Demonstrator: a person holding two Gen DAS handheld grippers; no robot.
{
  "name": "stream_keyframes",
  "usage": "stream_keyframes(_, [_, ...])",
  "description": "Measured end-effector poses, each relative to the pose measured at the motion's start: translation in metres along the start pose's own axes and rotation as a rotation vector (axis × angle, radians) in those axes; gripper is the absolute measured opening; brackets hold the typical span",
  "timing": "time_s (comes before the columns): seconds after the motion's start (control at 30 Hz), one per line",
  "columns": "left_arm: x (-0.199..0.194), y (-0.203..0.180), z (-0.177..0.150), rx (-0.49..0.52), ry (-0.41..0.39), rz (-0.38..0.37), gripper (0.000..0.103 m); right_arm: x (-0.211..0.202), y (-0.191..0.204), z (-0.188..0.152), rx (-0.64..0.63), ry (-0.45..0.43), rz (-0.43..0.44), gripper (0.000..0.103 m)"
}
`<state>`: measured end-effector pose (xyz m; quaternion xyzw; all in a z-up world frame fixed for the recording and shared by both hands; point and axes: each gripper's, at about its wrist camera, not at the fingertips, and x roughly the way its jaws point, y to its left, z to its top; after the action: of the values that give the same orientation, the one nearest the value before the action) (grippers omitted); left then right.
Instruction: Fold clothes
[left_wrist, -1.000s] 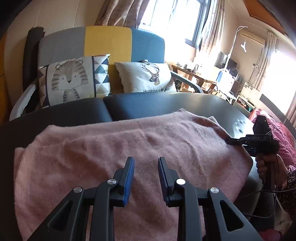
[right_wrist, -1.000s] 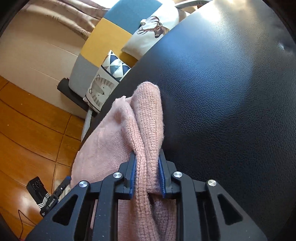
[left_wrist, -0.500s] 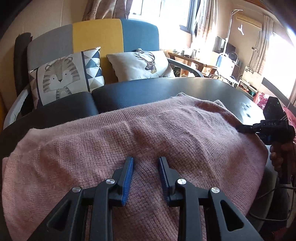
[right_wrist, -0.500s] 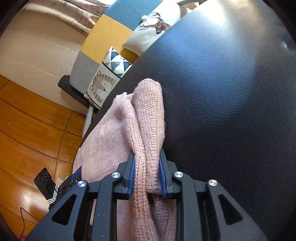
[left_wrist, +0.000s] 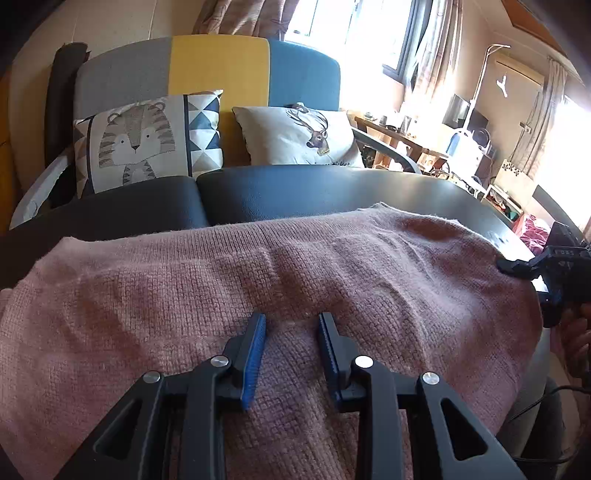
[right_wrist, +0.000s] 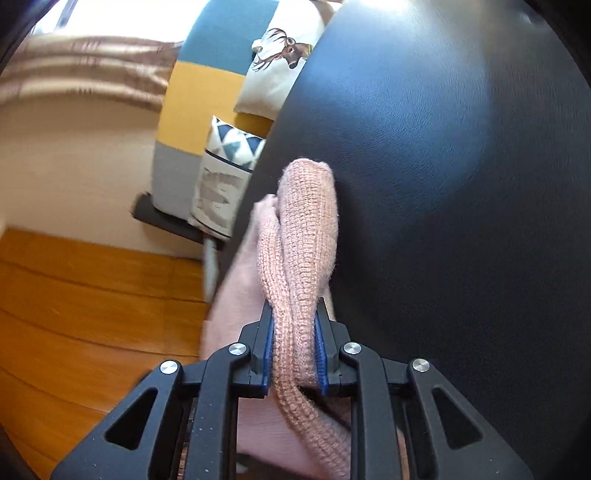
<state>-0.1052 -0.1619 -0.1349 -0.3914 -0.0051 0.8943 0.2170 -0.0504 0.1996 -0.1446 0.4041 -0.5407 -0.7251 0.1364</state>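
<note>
A pink knitted sweater (left_wrist: 258, 291) lies spread over the black leather surface (left_wrist: 295, 192). My left gripper (left_wrist: 291, 325) is open, its blue-padded fingers resting low on the knit near its front middle with nothing between them. My right gripper (right_wrist: 293, 317) is shut on a bunched fold of the pink sweater (right_wrist: 306, 221), at the garment's right edge. The right gripper also shows in the left wrist view (left_wrist: 517, 266), at the sweater's far right edge, held by a hand.
A sofa with a grey, yellow and blue back (left_wrist: 218, 66) stands behind, with a tiger pillow (left_wrist: 147, 140) and a deer pillow (left_wrist: 295, 136). Wooden floor (right_wrist: 74, 314) lies left of the surface. Cluttered desks (left_wrist: 461, 155) are at the right.
My left gripper has moved forward and lower onto the sweater, staying open. My right gripper kept its hold on the fold and swung, so its view has turned and blurred.
</note>
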Motion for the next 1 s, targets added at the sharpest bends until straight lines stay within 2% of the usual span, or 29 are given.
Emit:
stream_keyframes(0.2, [-0.027,0.015,-0.002,-0.124,-0.042,-0.004,0.029,-0.002,0.04,-0.006,0.06,0.018,0.122,0.018])
stream_keyframes(0.4, [-0.068,0.056,-0.025,-0.258,-0.115,-0.042,0.029,0.013,0.102,-0.018,0.053,0.044,0.186,0.018])
stream_keyframes(0.43, [-0.075,0.064,-0.03,-0.277,-0.128,-0.045,0.029,0.021,0.116,-0.021,0.045,0.056,0.197,0.018])
stream_keyframes(0.57, [-0.103,0.105,-0.05,-0.293,-0.143,0.072,0.029,0.055,0.17,-0.043,-0.004,0.109,0.222,0.018])
stream_keyframes(0.73, [-0.118,0.157,-0.098,-0.421,-0.114,0.092,0.029,0.124,0.229,-0.089,-0.059,0.202,0.235,0.018])
stream_keyframes(0.77, [-0.117,0.165,-0.108,-0.446,-0.105,0.081,0.029,0.139,0.237,-0.098,-0.064,0.22,0.234,0.018])
stream_keyframes(0.87, [-0.121,0.182,-0.132,-0.525,-0.16,-0.054,0.029,0.192,0.259,-0.127,-0.087,0.283,0.22,0.018])
stream_keyframes(1.0, [-0.118,0.199,-0.145,-0.638,-0.202,-0.178,0.029,0.269,0.268,-0.17,-0.177,0.366,0.114,0.018])
